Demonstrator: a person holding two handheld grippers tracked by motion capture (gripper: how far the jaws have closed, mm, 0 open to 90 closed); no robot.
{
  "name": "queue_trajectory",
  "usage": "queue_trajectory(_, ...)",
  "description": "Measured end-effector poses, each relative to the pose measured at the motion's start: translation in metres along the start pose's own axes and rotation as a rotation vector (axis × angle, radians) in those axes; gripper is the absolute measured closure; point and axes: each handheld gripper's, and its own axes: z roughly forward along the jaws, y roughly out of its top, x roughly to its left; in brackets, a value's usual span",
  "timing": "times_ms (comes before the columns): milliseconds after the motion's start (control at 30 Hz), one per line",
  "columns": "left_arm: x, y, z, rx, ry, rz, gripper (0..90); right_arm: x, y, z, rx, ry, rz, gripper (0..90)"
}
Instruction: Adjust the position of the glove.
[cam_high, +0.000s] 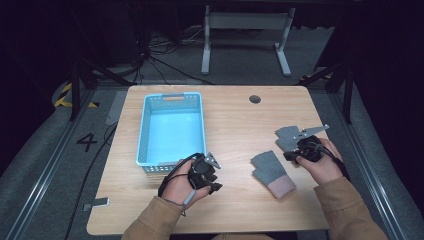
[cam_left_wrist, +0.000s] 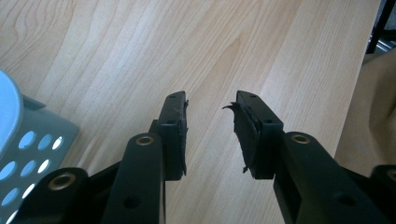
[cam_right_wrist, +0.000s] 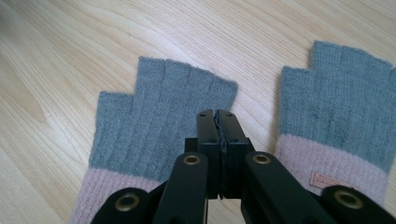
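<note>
Two grey fingerless gloves with pink cuffs lie flat on the wooden table (cam_high: 235, 120). One glove (cam_high: 272, 172) (cam_right_wrist: 154, 116) lies right of centre. The other glove (cam_high: 288, 135) (cam_right_wrist: 341, 107) lies farther back, partly under my right hand. My right gripper (cam_high: 291, 154) (cam_right_wrist: 216, 114) hovers over the gap between them, shut, with nothing between its jaws. My left gripper (cam_high: 215, 186) (cam_left_wrist: 210, 121) is held near the front corner of the basket, open, with bare table seen between its worn pads.
A light blue perforated basket (cam_high: 172, 100) (cam_left_wrist: 28, 140) stands empty on the left half of the table. A round cable hole (cam_high: 255, 99) sits near the back edge. The table's near edge and a tan sleeve (cam_left_wrist: 369, 116) are close to my left gripper.
</note>
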Motion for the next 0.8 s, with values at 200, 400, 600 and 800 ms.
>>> queue_trajectory(200,0.0,0.001,0.0,-0.003,-0.018,-0.005,67.3,0.005,0.001,0.002,-0.014,0.036,-0.014,90.0)
queue_trajectory(400,0.001,0.0,-0.001,0.002,-0.024,-0.007,66.0,0.02,0.009,0.007,-0.032,0.093,-0.042,90.0)
queue_trajectory(600,0.0,-0.001,-0.001,-0.004,-0.03,-0.01,64.6,0.032,0.015,0.02,-0.025,0.126,-0.063,90.0)
queue_trajectory(800,0.001,-0.002,-0.002,-0.008,-0.028,-0.019,63.1,0.044,0.019,0.035,-0.01,0.145,-0.084,90.0)
